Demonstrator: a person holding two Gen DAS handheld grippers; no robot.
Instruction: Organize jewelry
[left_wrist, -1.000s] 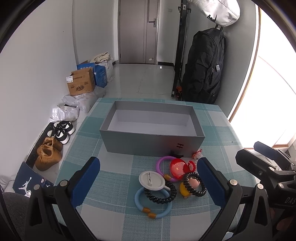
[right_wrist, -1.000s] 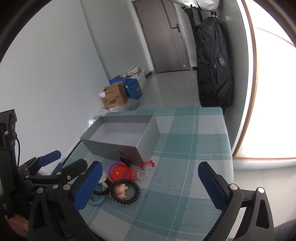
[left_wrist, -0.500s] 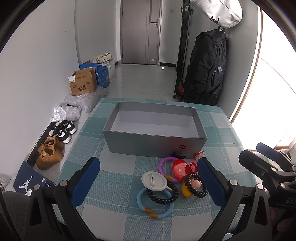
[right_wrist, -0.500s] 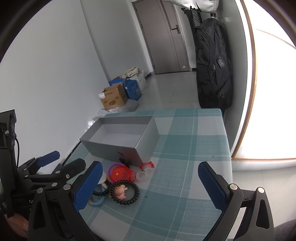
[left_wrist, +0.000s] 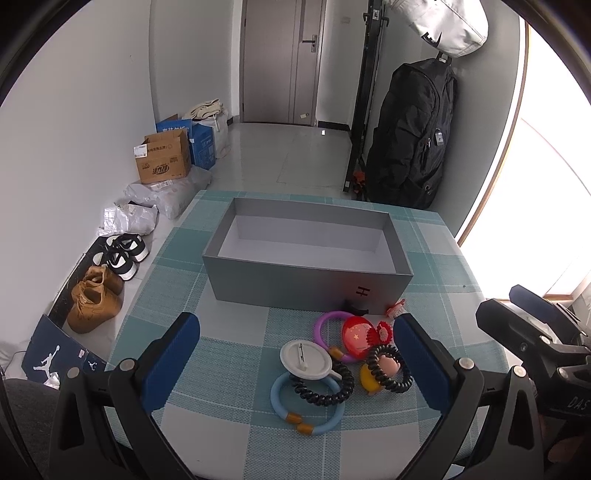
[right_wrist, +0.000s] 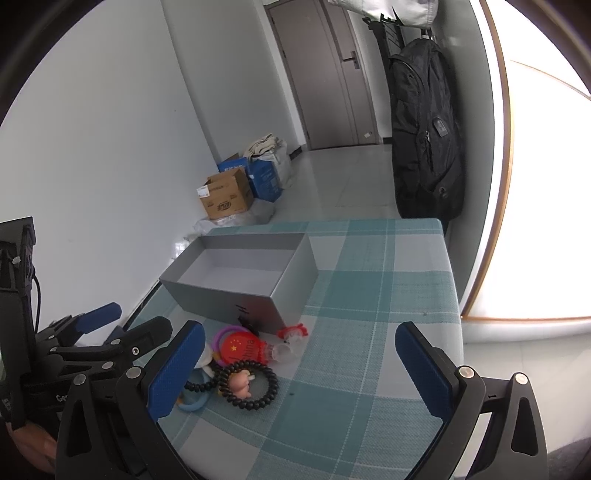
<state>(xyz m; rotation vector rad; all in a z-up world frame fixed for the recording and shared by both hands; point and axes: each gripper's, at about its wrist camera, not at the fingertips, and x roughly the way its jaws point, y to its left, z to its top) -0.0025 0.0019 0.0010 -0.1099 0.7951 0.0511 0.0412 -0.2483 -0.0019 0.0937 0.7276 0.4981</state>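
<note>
- The left gripper with blue-padded fingers hangs above the table, jaws spread wide and holding nothing.
- The right gripper is likewise spread open and empty; from the left wrist view it shows at the right edge, lettered "DAS".
- Between the left gripper's fingers lies the heap of jewelry: a white round badge resting on a light blue ring bracelet with amber beads and a black spiral hair tie.
- Just right of those, a second black spiral hair tie with a pink charm and a red round badge with yellow stars reading "China" overlap a purple ring bracelet.
- Behind the heap stands an open, empty grey rectangular cardboard box, marked "H" on its near wall.
- All rest on a teal-and-white checked tablecloth.
- On the floor lies a dark blue lid with a Jordan jumpman logo.
</note>
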